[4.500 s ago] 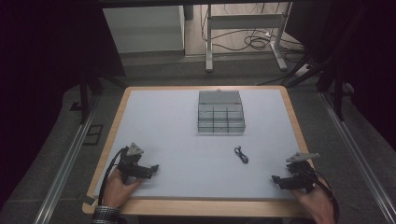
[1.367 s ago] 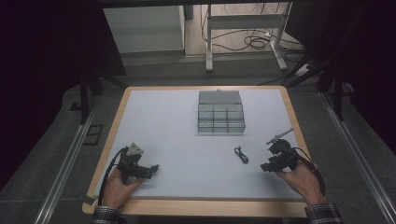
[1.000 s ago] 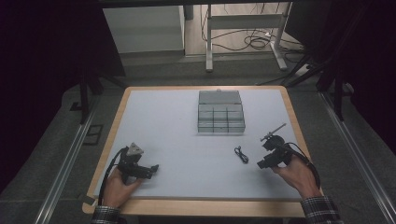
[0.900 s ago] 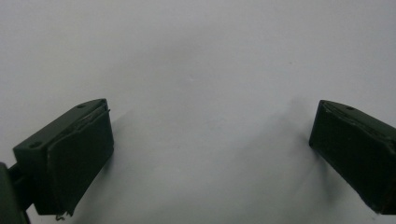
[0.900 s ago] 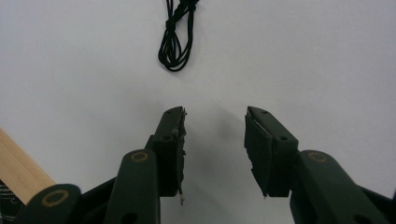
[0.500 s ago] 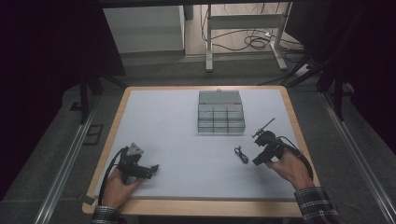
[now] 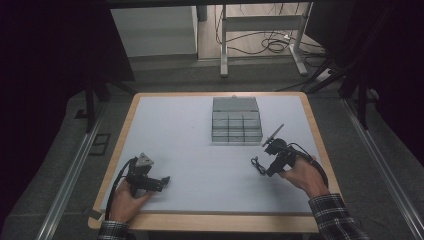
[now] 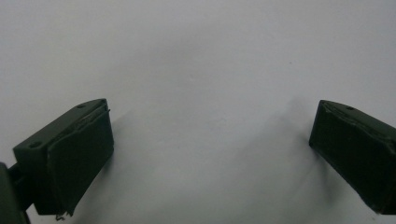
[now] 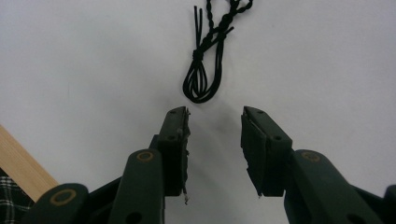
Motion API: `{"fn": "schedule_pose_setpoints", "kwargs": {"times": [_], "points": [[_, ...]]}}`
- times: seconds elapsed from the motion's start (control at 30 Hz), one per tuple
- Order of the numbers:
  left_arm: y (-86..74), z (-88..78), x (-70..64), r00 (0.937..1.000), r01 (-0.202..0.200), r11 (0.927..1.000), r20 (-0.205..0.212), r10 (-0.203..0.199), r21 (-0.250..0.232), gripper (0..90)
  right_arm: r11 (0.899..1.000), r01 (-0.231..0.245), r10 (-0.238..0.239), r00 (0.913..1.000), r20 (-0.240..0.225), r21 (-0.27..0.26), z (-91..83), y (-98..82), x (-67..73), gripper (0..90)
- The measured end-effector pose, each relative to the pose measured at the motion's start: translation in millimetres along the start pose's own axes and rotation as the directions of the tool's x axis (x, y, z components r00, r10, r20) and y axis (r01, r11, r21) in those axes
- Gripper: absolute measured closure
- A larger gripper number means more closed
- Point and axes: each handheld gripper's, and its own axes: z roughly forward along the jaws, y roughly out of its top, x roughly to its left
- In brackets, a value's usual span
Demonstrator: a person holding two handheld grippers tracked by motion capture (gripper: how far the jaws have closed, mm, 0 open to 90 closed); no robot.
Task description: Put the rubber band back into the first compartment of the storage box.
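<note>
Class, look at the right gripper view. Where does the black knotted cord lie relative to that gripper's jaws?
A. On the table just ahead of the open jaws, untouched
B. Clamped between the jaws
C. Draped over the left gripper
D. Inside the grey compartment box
A: the black knotted cord lies on the white table beyond the right gripper, whose jaws stand apart with nothing between them.
</note>
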Motion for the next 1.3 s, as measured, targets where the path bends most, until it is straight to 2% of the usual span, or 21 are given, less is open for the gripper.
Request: {"fn": "schedule_pose_setpoints", "kwargs": {"times": [0.27,0.73,0.93,1.1,1.13,1.3], "points": [[0.0,0.0,0.0,1.0,0.0,1.0,0.0,0.0,0.0,0.0,0.999,0.019,-0.019,0.9998,-0.001,0.03,8.6,10.2,4.8,60.0],[0.0,0.0,0.0,1.0,0.0,1.0,0.0,0.0,-0.001,0.0,0.996,0.049,-0.052,0.9983,0.026,0.079,23.1,23.7,10.8,61.5],[0.0,0.0,0.0,1.0,0.001,1.0,0.0,-0.001,-0.001,0.0,0.993,0.048,-0.054,0.9972,0.052,0.106,26.9,26.3,11.7,70.9],[0.0,0.0,0.0,1.0,0.001,1.0,0.0,-0.001,-0.001,0.0,0.989,0.055,-0.064,0.9961,0.062,0.138,27.1,28.7,8.5,82.7],[0.0,0.0,0.0,1.0,0.0,1.0,0.0,0.0,-0.001,0.0,0.99,0.039,-0.047,0.9973,0.056,0.138,27.3,29.3,9.0,84.2],[0.0,0.0,0.0,1.0,0.001,1.0,0.0,-0.001,-0.001,0.0,0.987,0.036,-0.045,0.9978,0.05,0.157,25.7,30.9,8.0,85.9]]}}
